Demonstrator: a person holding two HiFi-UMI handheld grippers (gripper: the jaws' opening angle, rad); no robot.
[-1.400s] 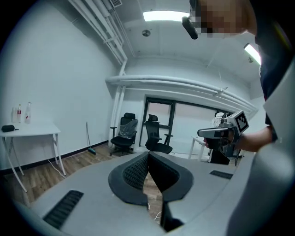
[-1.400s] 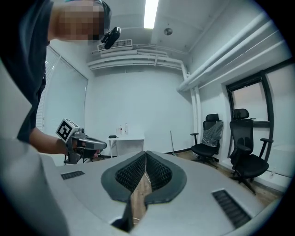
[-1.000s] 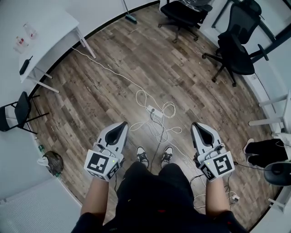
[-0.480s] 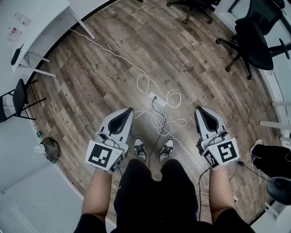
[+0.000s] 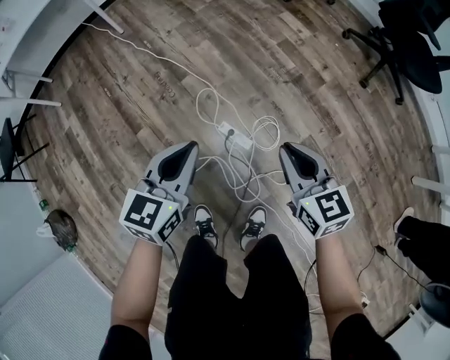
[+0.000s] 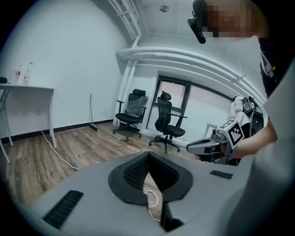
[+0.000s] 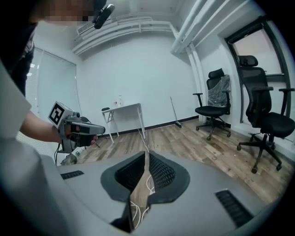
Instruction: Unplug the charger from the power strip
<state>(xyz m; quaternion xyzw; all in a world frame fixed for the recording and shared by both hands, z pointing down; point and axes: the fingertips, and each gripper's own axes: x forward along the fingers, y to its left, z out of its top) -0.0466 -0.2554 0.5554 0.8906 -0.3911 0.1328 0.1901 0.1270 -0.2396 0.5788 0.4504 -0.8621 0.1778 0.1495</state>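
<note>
The white power strip [image 5: 236, 136] lies on the wooden floor ahead of my shoes, amid loops of white cable [image 5: 247, 167]. A small dark plug [image 5: 228, 131] sits in its near-left end; I cannot tell its detail from here. My left gripper [image 5: 190, 145] hovers left of the strip and my right gripper [image 5: 285, 148] right of it, both short of it and apart from it. Each has its jaws closed with nothing between them. In the left gripper view the jaws [image 6: 148, 155] meet over cable on the floor; the right gripper view [image 7: 146, 155] shows the same.
Black office chairs [image 5: 402, 39] stand at the far right. White table legs [image 5: 105, 17] and a long white cord [image 5: 151, 53] are at the far left, with a folding chair [image 5: 10, 149] nearby. A dark bag [image 5: 430, 246] lies at the right, and my shoes [image 5: 204, 223] are below the strip.
Both grippers have come down toward the floor, and the power strip and cables now look larger and closer between them. The jaws have stayed closed.
</note>
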